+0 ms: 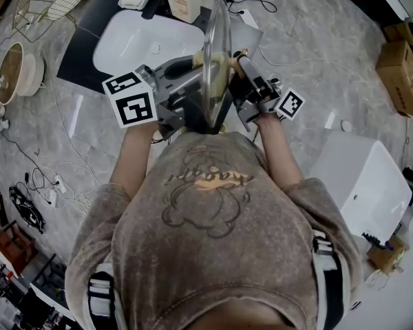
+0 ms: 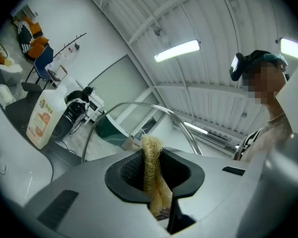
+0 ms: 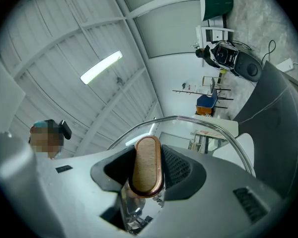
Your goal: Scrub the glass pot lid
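Glass pot lid (image 1: 216, 40), round, clear, metal-rimmed, is standing edge-on near the white basin (image 1: 138, 43), right gripper (image 1: 244, 64) clamping its oval wooden knob (image 3: 147, 165), left gripper (image 1: 182, 71) pinching a tan fibrous scrubber (image 2: 151, 167) seemingly against the glass; best kept steady while sweeping firmly.

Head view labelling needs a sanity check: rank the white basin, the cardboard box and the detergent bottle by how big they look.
1. white basin
2. cardboard box, though the frame edge crops it
3. detergent bottle, also cropped at the top, yet clearly smallest
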`<state>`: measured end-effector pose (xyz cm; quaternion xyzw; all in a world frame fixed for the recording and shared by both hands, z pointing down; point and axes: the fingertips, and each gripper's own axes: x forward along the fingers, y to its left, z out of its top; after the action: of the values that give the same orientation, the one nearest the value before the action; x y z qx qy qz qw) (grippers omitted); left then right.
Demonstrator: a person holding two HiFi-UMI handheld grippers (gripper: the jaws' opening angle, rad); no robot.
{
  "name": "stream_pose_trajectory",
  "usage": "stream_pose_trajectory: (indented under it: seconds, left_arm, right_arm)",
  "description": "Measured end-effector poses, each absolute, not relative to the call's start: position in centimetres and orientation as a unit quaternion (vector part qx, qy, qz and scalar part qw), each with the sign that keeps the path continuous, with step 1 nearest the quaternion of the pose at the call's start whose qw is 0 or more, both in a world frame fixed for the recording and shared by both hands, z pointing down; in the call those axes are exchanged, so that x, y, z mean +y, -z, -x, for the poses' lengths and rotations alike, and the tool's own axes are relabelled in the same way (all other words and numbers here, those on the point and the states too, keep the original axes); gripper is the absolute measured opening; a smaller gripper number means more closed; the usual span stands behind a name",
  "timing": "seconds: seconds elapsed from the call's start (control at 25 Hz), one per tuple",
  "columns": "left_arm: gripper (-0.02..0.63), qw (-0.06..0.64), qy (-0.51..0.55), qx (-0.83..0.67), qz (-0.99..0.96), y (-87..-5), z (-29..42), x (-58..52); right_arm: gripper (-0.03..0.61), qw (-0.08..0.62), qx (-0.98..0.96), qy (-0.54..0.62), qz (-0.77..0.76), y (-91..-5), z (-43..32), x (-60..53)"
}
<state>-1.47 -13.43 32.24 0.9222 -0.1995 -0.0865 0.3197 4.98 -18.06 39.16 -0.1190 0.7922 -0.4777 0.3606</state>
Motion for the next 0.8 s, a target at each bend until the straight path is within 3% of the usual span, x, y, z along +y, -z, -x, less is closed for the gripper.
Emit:
stream_pose_trajectory:
  seconds: [0.24, 0.8]
  left_arm:
    - [0.071, 0.313, 0.105, -0.222, -0.918, -31.1, 2.1, -15.3]
    - [0.071, 0.304, 0.039, -0.241, -0.921, -36.6, 0.6, -17.5]
  right_arm:
    - [0.175, 0.360, 0.790, 0.484, 0.110, -38.9, -4.5, -17.2]
    - [0.175, 0.362, 0.790, 0.486, 0.094, -38.4, -4.0, -16.6]
